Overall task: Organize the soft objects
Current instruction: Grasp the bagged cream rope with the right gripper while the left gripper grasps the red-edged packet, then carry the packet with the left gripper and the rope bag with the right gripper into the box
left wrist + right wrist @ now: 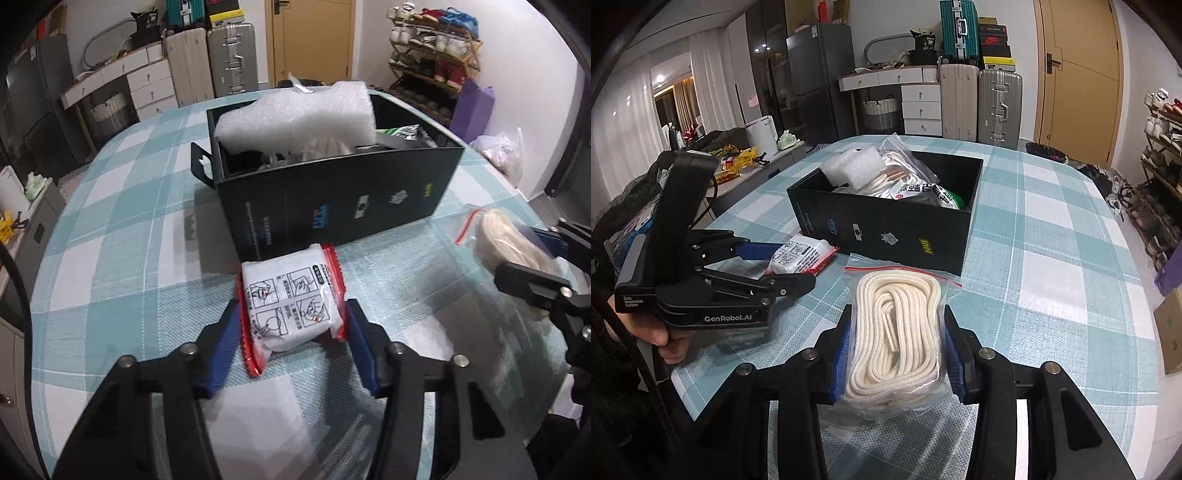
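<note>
A white packet with red sealed edges and printed diagrams lies on the checked tablecloth just in front of the black box. My left gripper is shut on it, a blue pad pressing each side. In the right wrist view a clear zip bag of coiled cream rope rests on the cloth before the box, and my right gripper is shut on it. The box holds white foam, cords and pouches. Each gripper also shows in the other view: the left gripper on the packet, the right gripper on the rope bag.
A round table with a teal and white checked cloth carries everything. A thin plastic bag sits at its far right edge. A person's hand holds the left gripper. Suitcases, drawers and a shoe rack stand beyond the table.
</note>
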The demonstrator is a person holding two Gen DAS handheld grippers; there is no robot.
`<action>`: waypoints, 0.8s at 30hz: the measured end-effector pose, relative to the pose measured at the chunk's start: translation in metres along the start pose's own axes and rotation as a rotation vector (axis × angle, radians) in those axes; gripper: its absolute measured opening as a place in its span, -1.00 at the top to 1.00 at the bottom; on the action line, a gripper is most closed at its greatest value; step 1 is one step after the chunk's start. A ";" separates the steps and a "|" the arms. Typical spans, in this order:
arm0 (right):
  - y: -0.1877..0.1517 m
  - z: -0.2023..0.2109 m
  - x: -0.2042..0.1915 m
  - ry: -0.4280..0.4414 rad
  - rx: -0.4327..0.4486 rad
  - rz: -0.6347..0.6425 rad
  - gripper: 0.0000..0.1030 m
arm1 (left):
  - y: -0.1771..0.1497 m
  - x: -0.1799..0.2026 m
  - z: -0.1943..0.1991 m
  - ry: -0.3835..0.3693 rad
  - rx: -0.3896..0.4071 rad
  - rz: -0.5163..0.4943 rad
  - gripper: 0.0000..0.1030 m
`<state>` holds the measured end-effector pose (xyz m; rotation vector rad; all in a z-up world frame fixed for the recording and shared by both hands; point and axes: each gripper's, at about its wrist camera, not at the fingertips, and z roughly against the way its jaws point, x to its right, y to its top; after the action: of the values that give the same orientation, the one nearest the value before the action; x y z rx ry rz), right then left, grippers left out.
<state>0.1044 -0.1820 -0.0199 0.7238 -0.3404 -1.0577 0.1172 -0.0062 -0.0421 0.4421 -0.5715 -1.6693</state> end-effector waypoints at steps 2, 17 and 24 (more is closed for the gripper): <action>0.000 0.001 -0.001 -0.001 0.005 0.000 0.16 | -0.001 -0.001 0.006 -0.019 0.010 0.007 -0.01; 0.012 0.021 -0.002 0.019 0.095 -0.040 0.16 | 0.004 -0.011 0.059 -0.024 0.144 0.021 -0.01; 0.030 0.030 -0.001 0.026 0.156 -0.070 0.16 | 0.016 -0.018 0.069 -0.018 0.182 0.039 -0.01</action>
<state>0.1067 -0.1839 0.0225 0.8933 -0.3803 -1.0951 0.0928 0.0182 0.0220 0.5446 -0.7441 -1.5922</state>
